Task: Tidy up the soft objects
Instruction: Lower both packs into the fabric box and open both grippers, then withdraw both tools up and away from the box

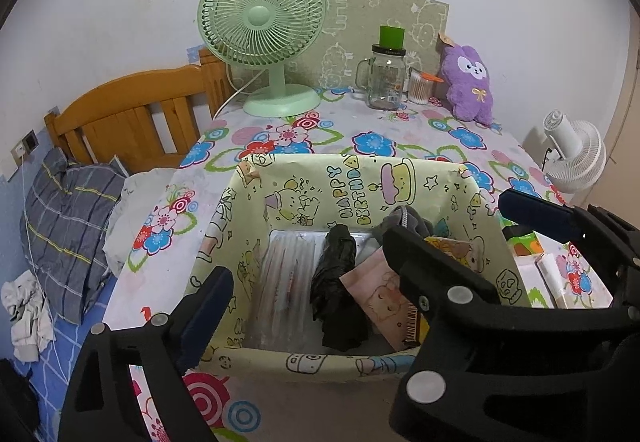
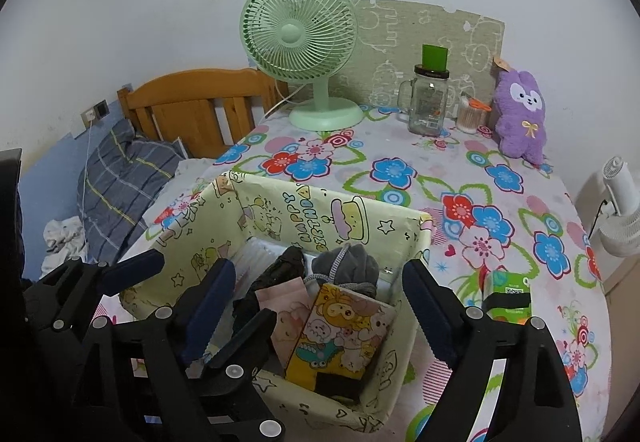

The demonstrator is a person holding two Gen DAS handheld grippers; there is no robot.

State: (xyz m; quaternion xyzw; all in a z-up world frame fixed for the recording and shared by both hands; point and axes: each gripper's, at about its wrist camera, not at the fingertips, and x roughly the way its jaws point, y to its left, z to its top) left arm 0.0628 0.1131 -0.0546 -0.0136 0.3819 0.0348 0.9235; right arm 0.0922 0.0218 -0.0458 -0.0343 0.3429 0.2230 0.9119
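Observation:
A pale yellow "Happy Birthday" box (image 1: 224, 226) (image 2: 412, 242) stands on the flowered table near me. Inside lie a black soft bundle (image 1: 336, 282) (image 2: 280, 266), a grey drawstring pouch (image 2: 348, 266) (image 1: 404, 218), a pink packet (image 1: 380, 294) (image 2: 280, 306) and a yellow cartoon packet (image 2: 340, 330). A purple plush bunny (image 1: 468, 82) (image 2: 520, 114) leans at the table's far right. My left gripper (image 1: 304, 278) (image 2: 188, 286) is open and empty over the box's near left. My right gripper (image 2: 320, 302) (image 1: 460, 230) is open and empty over the box's right part.
A green desk fan (image 1: 264, 34) (image 2: 300, 54), a glass mug jar (image 1: 386, 76) (image 2: 430, 102) and a cotton swab cup (image 2: 470, 118) stand at the back. A green carton (image 2: 508, 294) lies right of the box. A bed with a plaid pillow (image 1: 68, 234) is left; a white fan (image 1: 576, 154) is right.

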